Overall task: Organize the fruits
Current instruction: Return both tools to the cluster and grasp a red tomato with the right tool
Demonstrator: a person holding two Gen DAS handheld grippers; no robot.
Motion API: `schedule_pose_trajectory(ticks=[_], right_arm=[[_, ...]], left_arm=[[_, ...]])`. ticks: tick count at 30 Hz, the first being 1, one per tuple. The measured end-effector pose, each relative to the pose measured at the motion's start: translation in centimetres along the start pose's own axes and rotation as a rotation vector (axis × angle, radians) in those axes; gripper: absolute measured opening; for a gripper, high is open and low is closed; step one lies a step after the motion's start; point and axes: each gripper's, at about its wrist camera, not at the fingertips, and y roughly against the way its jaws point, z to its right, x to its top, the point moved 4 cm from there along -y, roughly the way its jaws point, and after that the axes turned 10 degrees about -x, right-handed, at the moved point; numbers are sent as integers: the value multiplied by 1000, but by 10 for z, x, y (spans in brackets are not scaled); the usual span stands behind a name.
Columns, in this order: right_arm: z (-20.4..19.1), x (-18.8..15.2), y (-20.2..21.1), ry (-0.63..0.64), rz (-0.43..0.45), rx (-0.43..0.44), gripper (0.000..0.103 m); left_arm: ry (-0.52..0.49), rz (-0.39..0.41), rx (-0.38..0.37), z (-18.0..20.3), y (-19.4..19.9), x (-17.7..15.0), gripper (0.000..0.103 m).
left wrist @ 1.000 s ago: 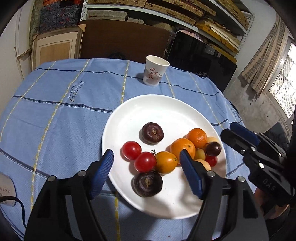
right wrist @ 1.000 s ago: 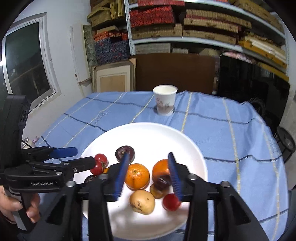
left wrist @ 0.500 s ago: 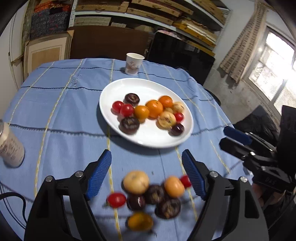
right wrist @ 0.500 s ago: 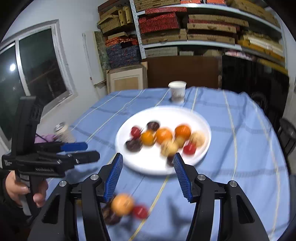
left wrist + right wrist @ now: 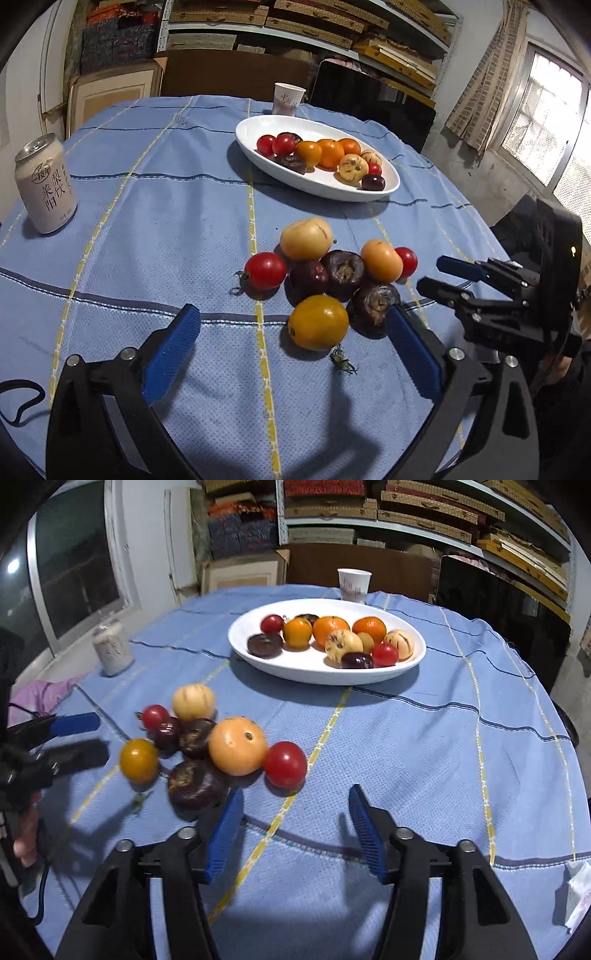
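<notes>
A white oval plate point(image 5: 388, 186) point(image 5: 413, 664) holds several fruits at the far side of the blue cloth. A loose cluster lies on the cloth nearer me: a yellow tomato point(image 5: 318, 322) point(image 5: 139, 760), an orange fruit point(image 5: 381, 260) point(image 5: 237, 746), red tomatoes point(image 5: 265, 270) point(image 5: 285, 763), dark passion fruits point(image 5: 376, 300) point(image 5: 192, 780) and a pale pepino point(image 5: 306, 239) point(image 5: 193, 702). My left gripper point(image 5: 291, 350) is open and empty just short of the yellow tomato. My right gripper point(image 5: 295, 830) is open and empty just short of the red tomato.
A drink can point(image 5: 46, 184) point(image 5: 111, 650) stands at the table's left. A paper cup point(image 5: 289, 98) point(image 5: 354, 585) stands behind the plate. A loose tomato stem point(image 5: 343, 360) lies on the cloth. Shelves and cardboard boxes stand behind the table. A crumpled tissue point(image 5: 578, 886) lies at the right edge.
Both grippers have pulled back from over the plate toward the near edge and dropped lower. The loose fruit cluster on the cloth is now in view in front of them.
</notes>
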Motion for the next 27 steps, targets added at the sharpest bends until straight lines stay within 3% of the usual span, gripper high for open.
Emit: schedule_pose_trajectory(ticks=[13, 18, 23, 27], right_arm=[[-11, 11, -30, 1, -34, 37, 28], [8, 10, -13, -102, 48, 74, 28], [9, 12, 10, -98, 152, 54, 29], [6, 14, 11, -74, 161, 63, 29]], left_arm=[[-40, -56, 43, 1, -18, -7, 98], [-40, -58, 54, -1, -20, -6, 98], [-32, -68, 104, -6, -24, -6, 98], [-20, -104, 131, -10, -33, -6, 98]])
